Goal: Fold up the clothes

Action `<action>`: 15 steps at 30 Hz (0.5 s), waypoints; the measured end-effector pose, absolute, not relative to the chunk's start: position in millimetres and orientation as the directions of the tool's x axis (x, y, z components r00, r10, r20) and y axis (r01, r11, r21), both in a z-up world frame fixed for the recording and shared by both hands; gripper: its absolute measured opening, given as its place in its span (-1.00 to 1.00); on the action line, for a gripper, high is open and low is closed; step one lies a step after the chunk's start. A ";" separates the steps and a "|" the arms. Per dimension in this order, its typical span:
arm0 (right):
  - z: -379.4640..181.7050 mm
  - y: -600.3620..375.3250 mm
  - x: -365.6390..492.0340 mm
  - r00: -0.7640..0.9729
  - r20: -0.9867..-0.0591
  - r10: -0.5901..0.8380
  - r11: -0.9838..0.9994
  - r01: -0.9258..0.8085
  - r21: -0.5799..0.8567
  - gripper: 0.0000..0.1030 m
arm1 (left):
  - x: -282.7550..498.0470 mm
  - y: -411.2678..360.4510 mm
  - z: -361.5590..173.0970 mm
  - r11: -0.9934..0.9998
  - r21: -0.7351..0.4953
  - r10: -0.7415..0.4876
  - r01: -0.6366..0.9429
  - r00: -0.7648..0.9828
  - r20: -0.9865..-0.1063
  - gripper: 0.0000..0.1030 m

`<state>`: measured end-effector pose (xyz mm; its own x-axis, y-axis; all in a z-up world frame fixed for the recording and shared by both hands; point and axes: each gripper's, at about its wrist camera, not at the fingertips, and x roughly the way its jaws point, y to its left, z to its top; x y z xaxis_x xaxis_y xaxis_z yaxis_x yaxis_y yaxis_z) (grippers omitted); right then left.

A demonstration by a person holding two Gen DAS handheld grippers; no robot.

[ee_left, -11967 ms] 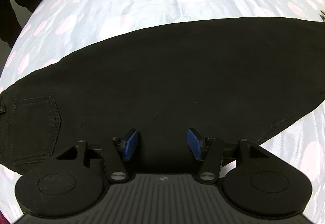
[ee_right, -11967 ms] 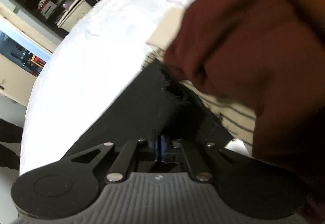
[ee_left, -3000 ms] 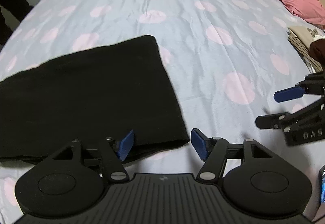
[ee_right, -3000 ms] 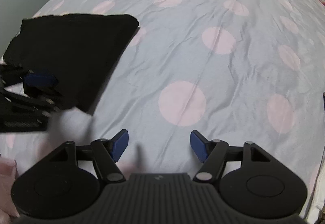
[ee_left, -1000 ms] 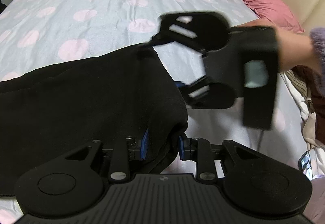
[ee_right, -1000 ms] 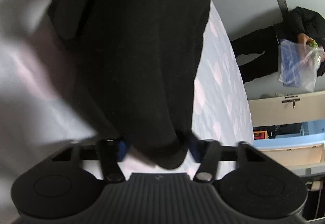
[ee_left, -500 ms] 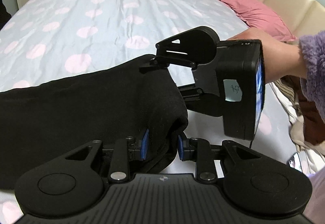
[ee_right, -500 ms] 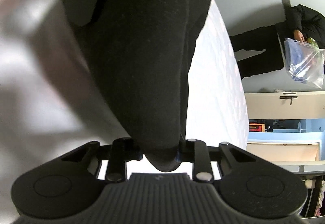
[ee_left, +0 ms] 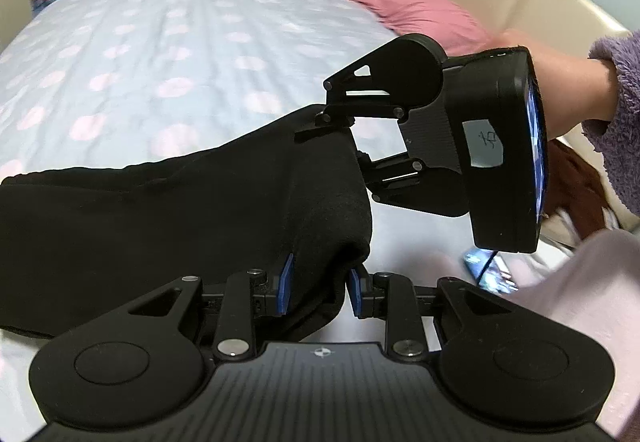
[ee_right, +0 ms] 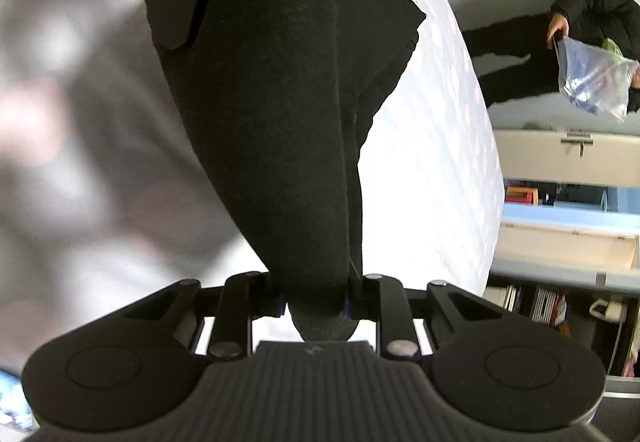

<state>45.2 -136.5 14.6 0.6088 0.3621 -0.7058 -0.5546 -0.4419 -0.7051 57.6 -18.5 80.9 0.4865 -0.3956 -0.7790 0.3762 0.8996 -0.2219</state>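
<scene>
I have the folded end of the black trousers [ee_left: 168, 226] clamped in both the left gripper [ee_left: 319, 290] and the right gripper [ee_right: 314, 304], raised off the bed [ee_left: 160, 53] ahead; I'd keep both ends level and taut, carrying them over evenly so the fold lands square.

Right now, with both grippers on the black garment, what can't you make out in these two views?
- Right gripper, left wrist view: its fingertips are buried in the garment.
- Garment, left wrist view: its left end is cut off by the frame edge.
- Right wrist view: the left half is a motion-blurred pale mass; what it is cannot be told.
- Left gripper: the cloth held between its pads hides how many layers it holds.
</scene>
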 end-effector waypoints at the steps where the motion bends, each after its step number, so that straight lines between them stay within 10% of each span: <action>1: 17.9 -147.9 36.5 0.612 -0.710 0.349 -0.439 -0.563 -0.701 -0.48 | 49.9 -26.0 81.6 0.893 -0.232 -0.410 0.386 0.482 -0.775 -0.51; 15: 29.8 -234.2 -13.3 0.628 -0.758 0.177 -0.430 -0.643 -0.633 -0.48 | -19.7 -106.1 63.8 0.780 -0.375 -0.590 0.501 0.391 -0.706 -0.51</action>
